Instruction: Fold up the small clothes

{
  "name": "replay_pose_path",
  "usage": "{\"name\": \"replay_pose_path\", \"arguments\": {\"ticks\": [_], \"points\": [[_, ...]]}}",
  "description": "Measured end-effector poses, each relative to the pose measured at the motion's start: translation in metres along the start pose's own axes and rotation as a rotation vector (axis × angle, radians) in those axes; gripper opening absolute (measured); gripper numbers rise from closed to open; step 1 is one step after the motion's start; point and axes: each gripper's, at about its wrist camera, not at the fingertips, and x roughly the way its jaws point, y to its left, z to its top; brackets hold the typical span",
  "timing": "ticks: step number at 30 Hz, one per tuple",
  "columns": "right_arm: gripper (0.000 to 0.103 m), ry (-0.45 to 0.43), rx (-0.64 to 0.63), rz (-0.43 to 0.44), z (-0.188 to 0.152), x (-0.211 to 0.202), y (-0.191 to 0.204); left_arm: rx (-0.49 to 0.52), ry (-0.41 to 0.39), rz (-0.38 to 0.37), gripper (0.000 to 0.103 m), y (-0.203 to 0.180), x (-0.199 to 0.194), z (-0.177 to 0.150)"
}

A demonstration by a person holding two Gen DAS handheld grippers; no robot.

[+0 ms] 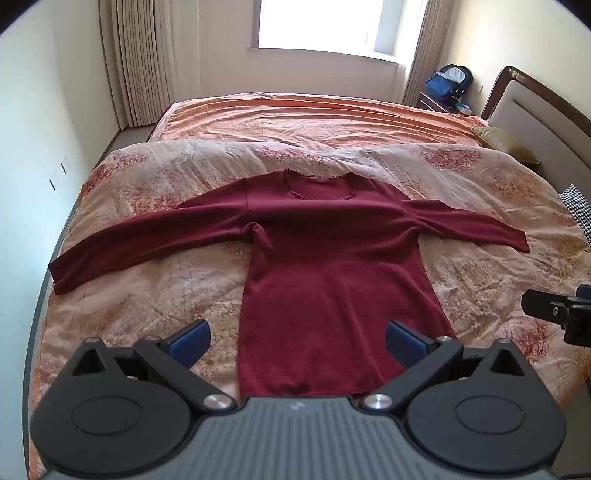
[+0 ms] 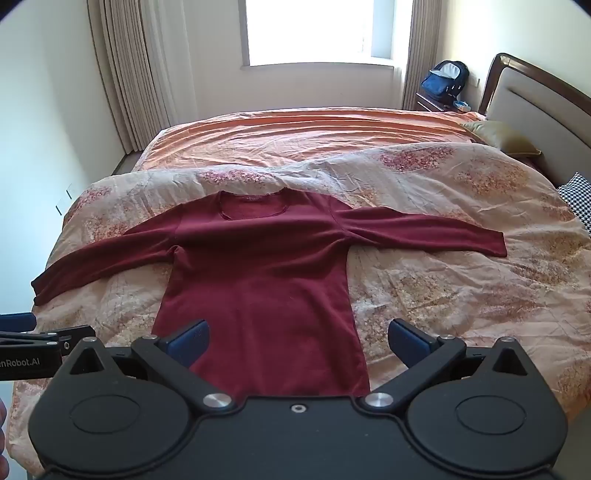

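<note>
- We're in a bedroom: a bright window (image 1: pixel 314 26) at the far wall, pleated curtains (image 1: pixel 136 62) to its left, a padded headboard (image 1: pixel 535 118) on the right.
- The bed (image 1: pixel 314 114) carries an orange sheet farther back and a floral duvet (image 1: pixel 147 288) up front.
- There's the maroon long-sleeved top (image 1: pixel 332 266), lying flat on the duvet, neckline toward the window, both sleeves stretched out sideways, hem nearest the cameras.
- Left claw (image 1: pixel 297 341) hangs above the hem with its blue pads spread wide, nothing between them but air.
- Right claw (image 2: pixel 298 341) hovers over the top's lower right side, jaws just as wide apart, gripping nothing.
- Far corner: a blue backpack (image 2: pixel 445 83) sits on a nightstand.
- An olive pillow (image 2: pixel 502 138) lies by the headboard.
</note>
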Motion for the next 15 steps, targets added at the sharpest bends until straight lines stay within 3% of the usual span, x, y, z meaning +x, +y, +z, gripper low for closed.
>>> {"name": "replay_pose_path", "arguments": {"ticks": [15], "points": [[0.103,-0.006,-0.007,-0.004,0.0005,-0.0004,0.0022,0.002,-0.002,0.007,0.103,-0.0017,0.0006,0.003]]}}
